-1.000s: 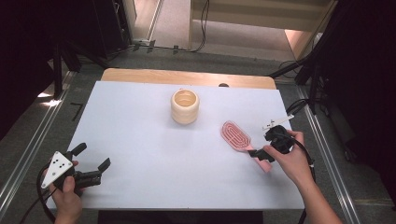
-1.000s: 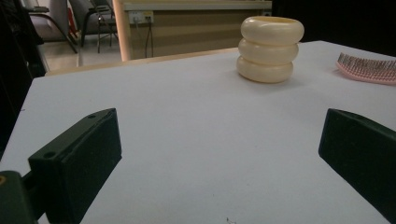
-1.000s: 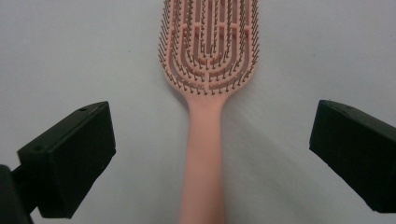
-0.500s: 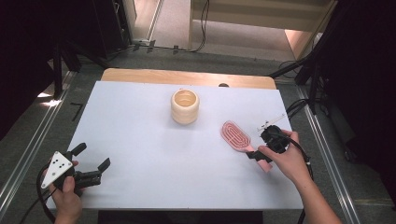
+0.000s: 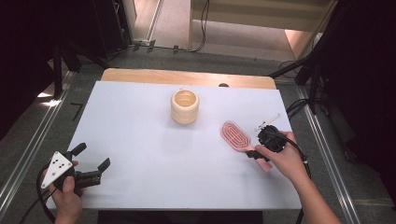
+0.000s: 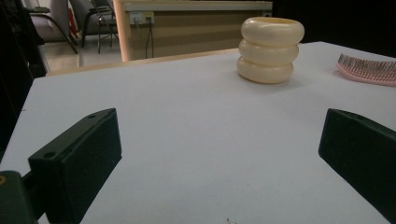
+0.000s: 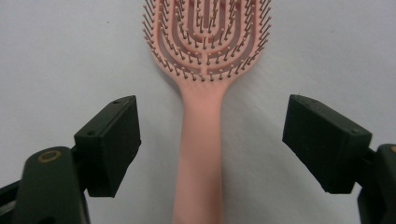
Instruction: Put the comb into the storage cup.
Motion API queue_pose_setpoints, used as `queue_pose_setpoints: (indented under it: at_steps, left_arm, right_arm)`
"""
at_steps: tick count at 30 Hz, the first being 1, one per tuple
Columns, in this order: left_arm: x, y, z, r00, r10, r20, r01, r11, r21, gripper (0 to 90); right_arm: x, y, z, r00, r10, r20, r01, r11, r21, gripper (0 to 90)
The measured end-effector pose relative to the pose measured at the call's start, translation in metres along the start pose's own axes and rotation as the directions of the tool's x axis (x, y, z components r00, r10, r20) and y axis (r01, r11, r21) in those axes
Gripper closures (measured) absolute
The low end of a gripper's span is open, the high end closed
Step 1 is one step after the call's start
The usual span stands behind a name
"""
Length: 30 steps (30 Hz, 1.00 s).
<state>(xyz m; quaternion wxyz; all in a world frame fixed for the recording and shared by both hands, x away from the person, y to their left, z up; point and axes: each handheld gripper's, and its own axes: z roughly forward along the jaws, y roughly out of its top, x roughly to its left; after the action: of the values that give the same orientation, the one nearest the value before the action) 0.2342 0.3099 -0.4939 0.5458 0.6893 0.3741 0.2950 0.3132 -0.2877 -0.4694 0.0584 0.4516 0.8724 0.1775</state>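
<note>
- Lying flat on the white table [image 5: 140, 121], bristles up, the pink brush [image 5: 236, 136] sits toward the right side, its handle angled back toward the person, which leaves it easy to take from that side.
- Straddling that handle [image 7: 201, 154], the right gripper [image 7: 210, 140] has one jaw on each side of it; the jaws have just been closing, yet a gap shows on both sides, so the pads do not press and nothing is held yet.
- Judging from this, the step in hand is the grasp on the handle, and the gripper is lined up along the brush so the jaws can close squarely across the narrow part.
- The right hand [image 5: 282, 158] lies low over the table's right edge, forearm coming in from the lower right, gripper pointing at the brush head.
- A cream ribbed cup [image 5: 185, 106] stands upright near the table's middle, well apart from the brush, possibly where the brush will go.
- The left gripper [image 5: 88, 163] rests at the near left corner, jaws spread wide and empty, aimed across the table toward the cup and out of the way.
- The left hand [image 5: 65, 191] holds it low, near the table's front edge.
</note>
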Motion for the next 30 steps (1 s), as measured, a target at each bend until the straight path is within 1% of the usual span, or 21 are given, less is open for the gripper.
queue_pose_setpoints:
  at_steps: [4, 7, 8, 11, 12, 13, 14, 17, 24, 27, 28, 30]
  left_arm:
    - [0.000, 0.000, 0.000, 1.0000, -0.001, 0.000, 0.001, 1.0000, 0.000, 0.0]
    - [0.000, 0.000, 0.000, 1.0000, 0.000, 0.001, 0.000, 1.0000, 0.000, 0.0]
    - [0.000, 0.000, 0.000, 1.0000, 0.000, 0.001, 0.000, 1.0000, 0.000, 0.0]
    - [0.000, 0.000, 0.000, 1.0000, 0.000, 0.002, 0.000, 1.0000, 0.000, 0.0]
    - [0.000, 0.000, 0.000, 1.0000, 0.001, 0.002, -0.001, 1.0000, 0.000, 0.0]
    - [0.000, 0.000, 0.000, 1.0000, 0.000, 0.002, 0.000, 1.0000, 0.000, 0.0]
    - [0.000, 0.000, 0.000, 1.0000, 0.001, 0.002, -0.001, 1.0000, 0.000, 0.0]
    - [0.000, 0.000, 0.000, 1.0000, 0.001, 0.001, -0.001, 1.0000, 0.000, 0.0]
    - [0.000, 0.000, 0.000, 1.0000, 0.001, 0.002, -0.001, 1.0000, 0.000, 0.0]
    - [0.000, 0.000, 0.000, 1.0000, 0.002, 0.000, -0.002, 1.0000, 0.001, 0.0]
    - [0.000, 0.000, 0.000, 1.0000, 0.002, 0.000, -0.002, 1.0000, 0.001, 0.0]
    - [0.000, 0.000, 0.000, 1.0000, 0.002, 0.001, -0.002, 1.0000, 0.000, 0.0]
  right_arm:
    - [0.000, 0.001, 0.002, 1.0000, -0.005, -0.005, 0.005, 1.000, 0.004, 25.7]
    - [0.002, 0.002, 0.004, 1.0000, 0.001, 0.002, -0.001, 1.000, 0.009, 28.4]
    - [0.003, 0.003, 0.006, 1.0000, 0.009, 0.000, -0.009, 1.000, 0.015, 30.5]
    - [0.004, 0.003, 0.009, 1.0000, 0.010, 0.001, -0.010, 1.000, 0.030, 32.4]
    - [0.004, 0.003, 0.011, 1.0000, 0.008, -0.001, -0.008, 0.999, 0.035, 34.8]
    - [0.005, 0.003, 0.013, 0.9999, 0.009, -0.010, -0.009, 0.999, 0.049, 39.0]
    - [0.005, 0.003, 0.013, 0.9999, 0.009, -0.010, -0.009, 0.999, 0.049, 39.0]
    - [0.004, 0.004, 0.015, 0.9998, 0.017, -0.011, -0.016, 0.998, 0.065, 46.3]
    - [0.004, 0.003, 0.016, 0.9997, 0.013, -0.019, -0.012, 0.997, 0.080, 50.0]
    - [0.003, 0.003, 0.018, 0.9997, 0.021, -0.015, -0.019, 0.997, 0.079, 53.8]
    - [0.003, 0.003, 0.018, 0.9997, 0.021, -0.015, -0.019, 0.997, 0.079, 53.8]
    - [0.005, 0.004, 0.021, 0.9998, 0.019, 0.000, -0.019, 0.997, 0.077, 55.3]
